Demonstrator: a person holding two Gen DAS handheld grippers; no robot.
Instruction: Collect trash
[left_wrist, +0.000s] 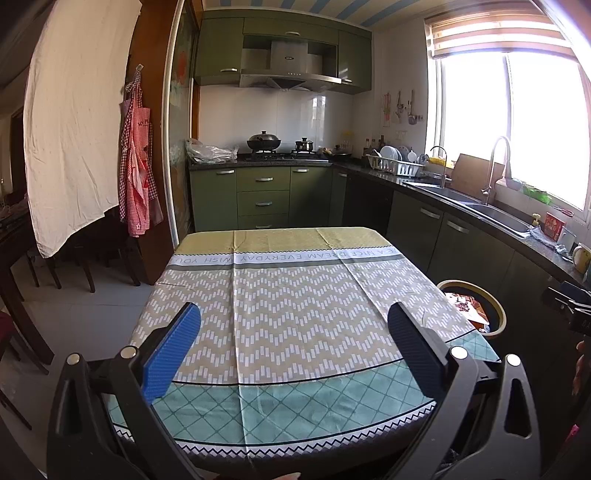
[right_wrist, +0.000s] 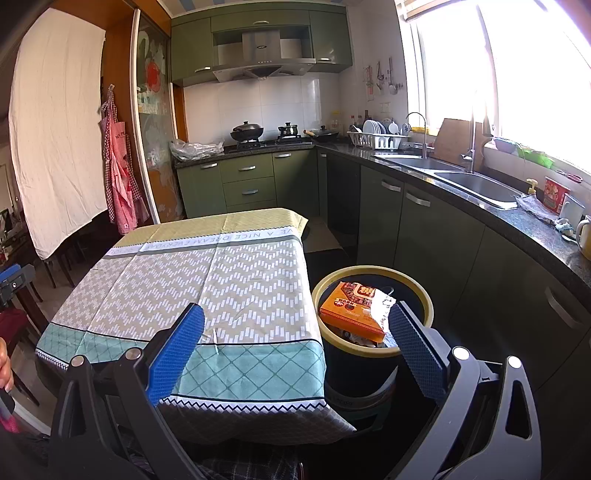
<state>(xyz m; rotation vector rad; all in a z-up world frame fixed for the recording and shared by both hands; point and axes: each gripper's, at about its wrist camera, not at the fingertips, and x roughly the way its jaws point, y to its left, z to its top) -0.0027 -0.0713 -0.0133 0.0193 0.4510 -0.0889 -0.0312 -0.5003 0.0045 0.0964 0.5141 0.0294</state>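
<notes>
Green kitchen cabinets (left_wrist: 263, 192) line the walls behind a table under a patterned tablecloth (left_wrist: 295, 314), with a sink (right_wrist: 476, 184) set in the dark counter below the window.

Both tools are spread wide with nothing between the blue pads. The left gripper (left_wrist: 293, 334) hangs above the near half of the tablecloth. The right gripper (right_wrist: 297, 338) hangs over the tablecloth's right near corner, its left pad above the cloth and its right pad over the rim of a yellow-rimmed trash bin (right_wrist: 428, 306) that stands on the floor just beside the table, between it and the counter cabinets.

Inside the bin lies an orange food box (right_wrist: 351, 310), tilted, with crumpled white packaging (right_wrist: 380, 306) touching its right side and more scraps beneath. From the left wrist view the bin (left_wrist: 498, 314) peeks out past the cloth's right edge.

Beyond the table, a wok (left_wrist: 264, 141) and a small pot (left_wrist: 304, 144) sit on the stove, and a dish rack (left_wrist: 397, 167) holds plates near the sink.
</notes>
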